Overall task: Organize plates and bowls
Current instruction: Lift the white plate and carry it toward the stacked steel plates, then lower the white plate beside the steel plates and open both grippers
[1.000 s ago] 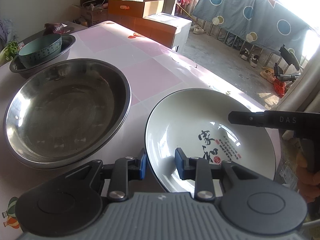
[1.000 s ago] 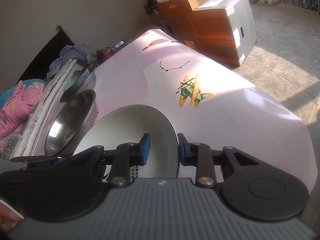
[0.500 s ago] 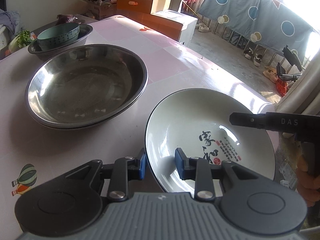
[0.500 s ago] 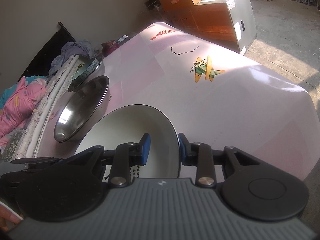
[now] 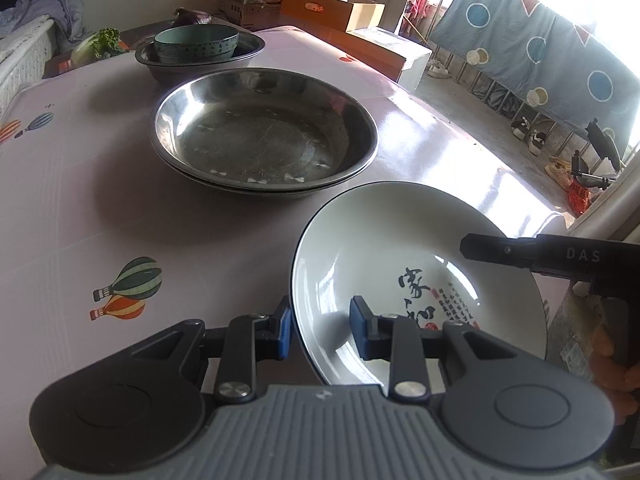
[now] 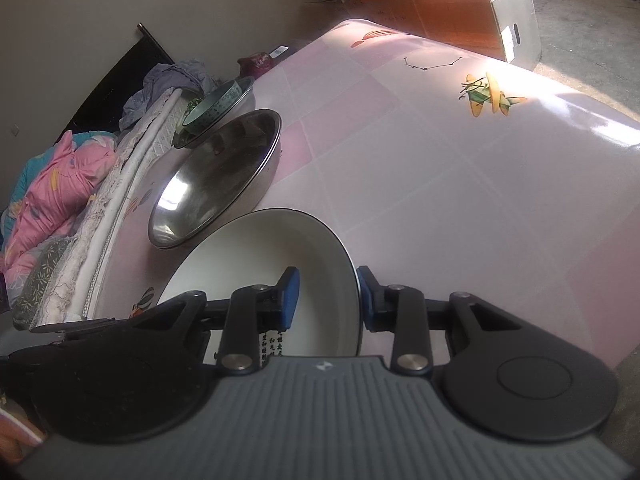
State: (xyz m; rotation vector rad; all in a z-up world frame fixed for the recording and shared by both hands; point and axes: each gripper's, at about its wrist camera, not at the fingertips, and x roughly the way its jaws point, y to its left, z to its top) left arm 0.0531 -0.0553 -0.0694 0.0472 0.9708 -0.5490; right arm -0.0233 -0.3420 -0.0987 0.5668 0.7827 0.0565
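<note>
A white deep plate (image 5: 400, 248) with black calligraphy and a dark rim hangs just above the table, held from two sides. My left gripper (image 5: 322, 330) is shut on its near rim, one blue pad outside and one inside. At the opposite rim my right gripper (image 6: 326, 298) is shut on the plate (image 6: 260, 256); one of its black fingers (image 5: 492, 249) reaches over the plate's far right edge. A large steel basin (image 5: 260, 136) sits ahead of the plate. Behind it a teal bowl (image 5: 196, 42) rests in a smaller steel basin (image 5: 248, 50).
The table carries a pink cloth (image 6: 440, 180) with balloon prints. Bedding (image 6: 52, 200) lies along its left side, cardboard boxes (image 5: 332, 8) stand beyond its far end, and the floor drops away on the right. A hand (image 5: 612, 364) grips the right tool.
Both grippers have carried the plate across the table. The large steel basin has gone from close at the left to farther ahead and nearer the middle of the left wrist view.
</note>
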